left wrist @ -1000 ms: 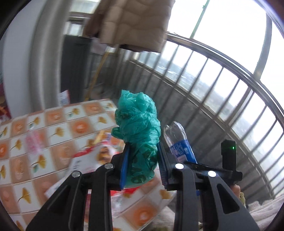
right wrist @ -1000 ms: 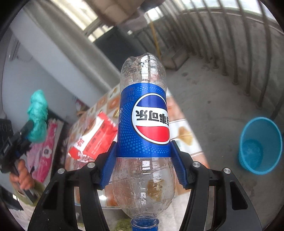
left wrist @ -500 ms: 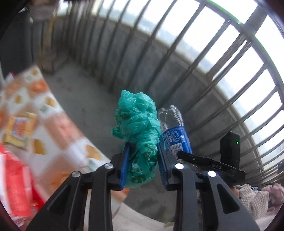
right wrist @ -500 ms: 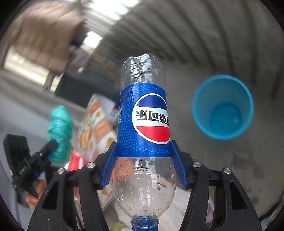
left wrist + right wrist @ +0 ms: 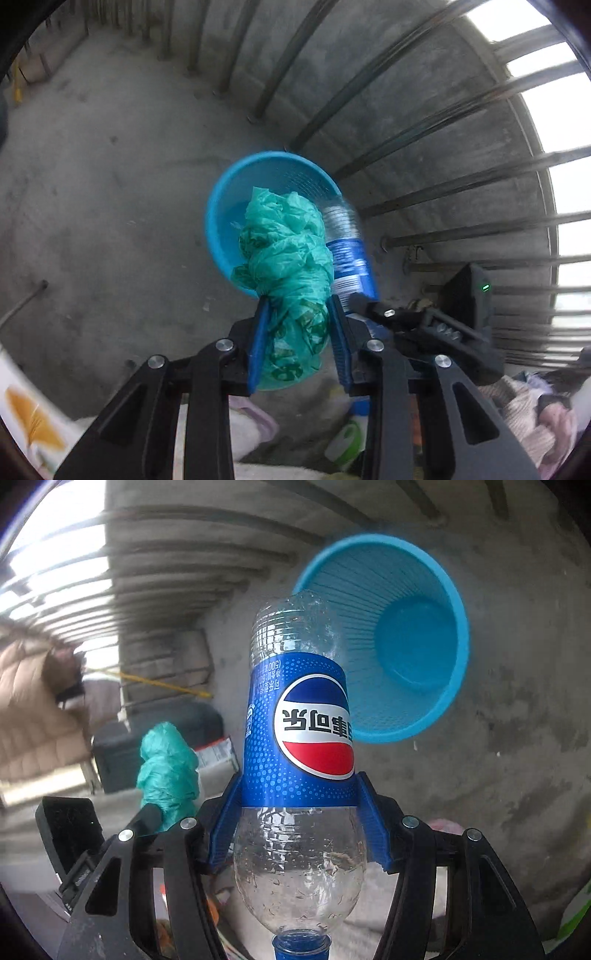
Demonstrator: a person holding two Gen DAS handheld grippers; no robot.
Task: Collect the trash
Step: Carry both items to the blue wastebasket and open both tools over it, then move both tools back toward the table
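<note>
Below the left gripper (image 5: 299, 334), clamped on a green plastic bag (image 5: 286, 254), the blue bin (image 5: 221, 206) opens just beyond the bag's far end; from the right wrist, the right gripper (image 5: 299, 823) pinches a plastic bottle (image 5: 299, 731), cap nearest, its long axis aiming left of the bin's (image 5: 436, 572) mouth

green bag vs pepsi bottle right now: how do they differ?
The green bag is soft, opaque, crumpled plastic; the bottle is rigid, clear, with a blue label. The left gripper pinches the bag narrowly; the right gripper spans the wider bottle, held cap toward the camera. Both are gripped near the blue basket.
</note>
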